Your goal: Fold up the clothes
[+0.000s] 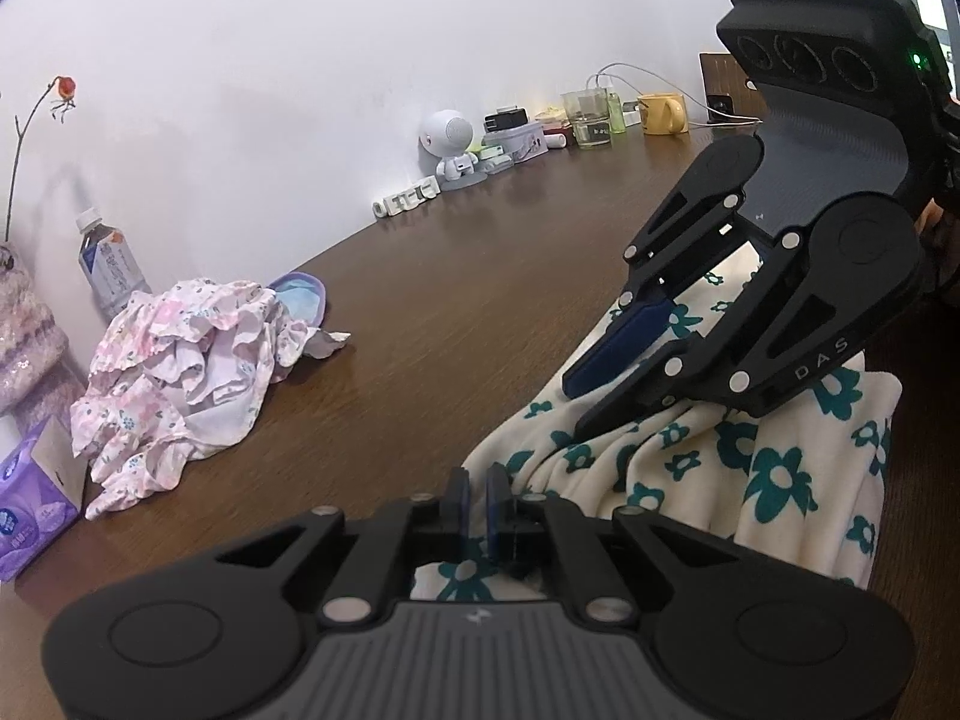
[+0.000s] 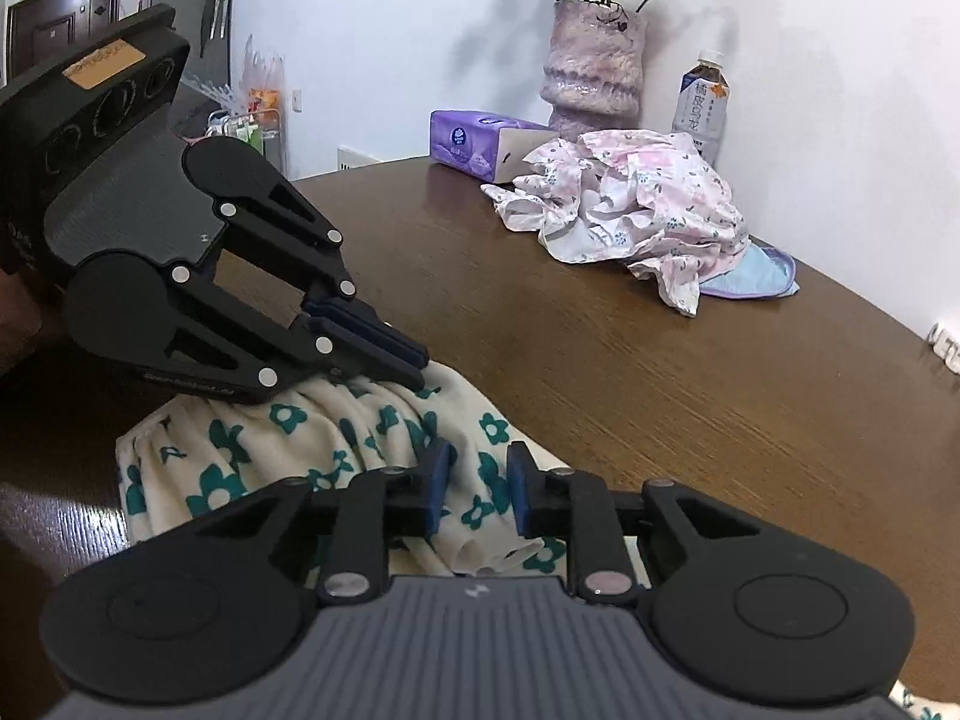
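The left gripper [image 1: 477, 489] has its 2 blue pads nearly together, and the gathered edge of the cream garment with teal flowers [image 1: 720, 456] appears pinched between them; in the right wrist view the same gripper [image 2: 414, 369] bears down on a ruffled fold of that cloth. The right gripper [image 2: 477, 489] stands partly open, its pads apart with cloth lying in the gap beneath them but not pressed by either pad, so it holds nothing.

Both sets of fingers sit at the near edge of the garment, just beside each other, the left gripper's tip to the left of the right one's fingers. The cloth is bunched under both and runs back toward the person, past the table [image 2: 660, 390] edge. Its long axis cannot be told while it is crumpled.

The next move probably turns on the right gripper closing on the edge directly below its fingers, since it is already over the cloth and the left one is occupied.

Well ahead of the fingers lies a crumpled pink floral garment [image 2: 642, 210], apart from both grippers and still unfolded.
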